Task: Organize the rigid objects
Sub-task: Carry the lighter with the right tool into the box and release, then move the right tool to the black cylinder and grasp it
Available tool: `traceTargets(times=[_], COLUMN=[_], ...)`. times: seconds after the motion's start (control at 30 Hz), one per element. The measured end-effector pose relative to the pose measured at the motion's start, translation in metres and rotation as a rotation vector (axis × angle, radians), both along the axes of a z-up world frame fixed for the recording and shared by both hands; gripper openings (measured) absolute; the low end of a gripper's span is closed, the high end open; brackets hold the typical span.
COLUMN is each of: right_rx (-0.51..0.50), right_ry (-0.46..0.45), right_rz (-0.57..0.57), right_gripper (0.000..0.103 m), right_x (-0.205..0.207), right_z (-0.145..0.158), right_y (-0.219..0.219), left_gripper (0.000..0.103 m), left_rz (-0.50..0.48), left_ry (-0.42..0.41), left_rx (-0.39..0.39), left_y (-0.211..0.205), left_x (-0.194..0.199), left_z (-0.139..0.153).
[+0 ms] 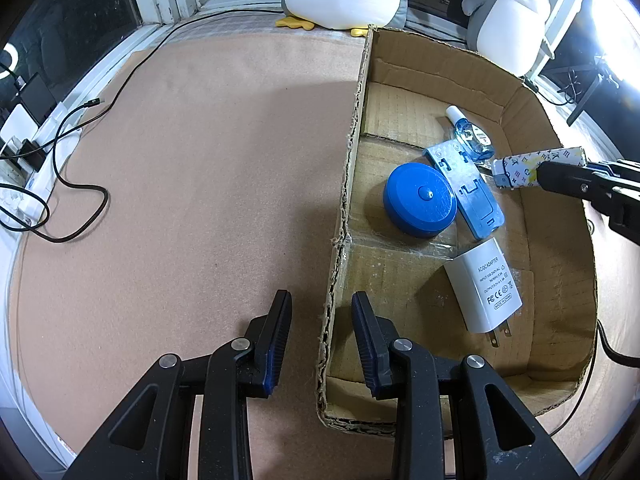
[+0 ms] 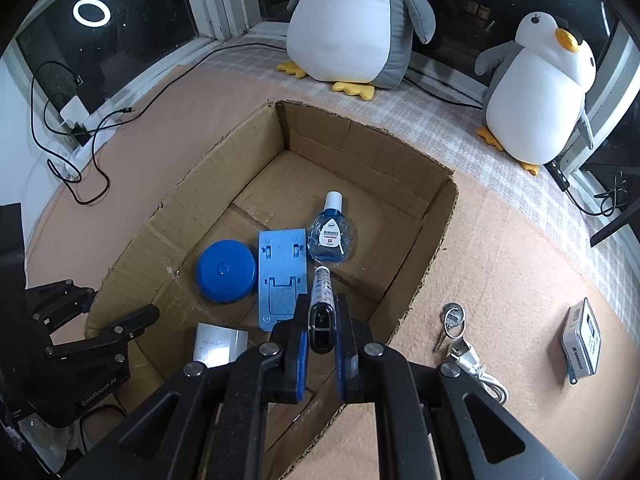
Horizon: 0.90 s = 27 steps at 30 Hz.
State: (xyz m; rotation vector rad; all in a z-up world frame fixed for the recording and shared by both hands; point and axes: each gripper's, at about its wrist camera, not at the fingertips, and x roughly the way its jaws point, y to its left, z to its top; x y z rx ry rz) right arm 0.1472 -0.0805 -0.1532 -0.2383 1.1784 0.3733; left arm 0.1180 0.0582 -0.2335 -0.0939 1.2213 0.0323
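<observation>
A cardboard box [image 1: 560, 280] [image 2: 400, 160] lies open on the tan mat. In it lie a blue round case [image 1: 420, 200] [image 2: 227, 271], a light blue flat stand [image 1: 468, 184] [image 2: 282, 276], a small blue bottle [image 1: 472, 136] [image 2: 332, 236] and a white power adapter [image 1: 484, 288] [image 2: 218, 346]. My right gripper [image 2: 322, 320] [image 1: 540, 176] is shut on a patterned lighter [image 2: 322, 296] [image 1: 536, 166], held above the box's right side. My left gripper [image 1: 320, 312] is open, its jaws astride the box's left wall [image 1: 344, 216].
On the mat right of the box lie keys [image 2: 452, 322], a white plug with cable [image 2: 476, 364] and a small white device [image 2: 582, 338]. Two penguin plush toys [image 2: 352, 20] [image 2: 540, 92] stand at the back. Black cables [image 1: 80, 184] lie at the left.
</observation>
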Motion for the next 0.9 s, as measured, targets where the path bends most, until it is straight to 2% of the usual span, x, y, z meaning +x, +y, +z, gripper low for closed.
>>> traceTargets(times=[0.2, 0.27, 0.33, 0.4, 0.53, 0.63, 0.77, 0.9], right_rx=[-0.005, 0.004, 0.010, 0.026, 0.071, 0.147, 0.208, 0.215], right_ry=[0.000, -0.001, -0.008, -0.010, -0.017, -0.018, -0.041, -0.061], right_rz=[0.021, 0.032, 0.037, 0.046, 0.041, 0.021, -0.035, -0.116], right_gripper=[0.012, 0.022, 0.041, 0.046, 0.046, 0.047, 0.050, 0.053], right_x=[-0.007, -0.010, -0.013, -0.017, -0.023, -0.027, -0.033, -0.034], right_z=[0.000, 0.002, 0.005, 0.009, 0.021, 0.034, 0.052, 0.056], right_y=[0.004, 0.005, 0.006, 0.007, 0.001, -0.014, -0.046, -0.086], left_gripper=[0.034, 0.034, 0.034, 0.034, 0.034, 0.034, 0.034, 0.034], left_rz=[0.000, -0.001, -0.001, -0.001, -0.001, -0.001, -0.001, -0.002], left_ry=[0.000, 0.000, 0.000, -0.001, -0.001, -0.001, -0.001, -0.002], left_rx=[0.000, 0.000, 0.001, 0.001, 0.001, 0.001, 0.002, 0.004], left_y=[0.000, 0.001, 0.001, 0.001, 0.001, 0.001, 0.001, 0.001], left_x=[0.000, 0.000, 0.000, 0.000, 0.000, 0.000, 0.000, 0.000], left_z=[0.000, 0.000, 0.000, 0.000, 0.001, 0.000, 0.000, 0.000])
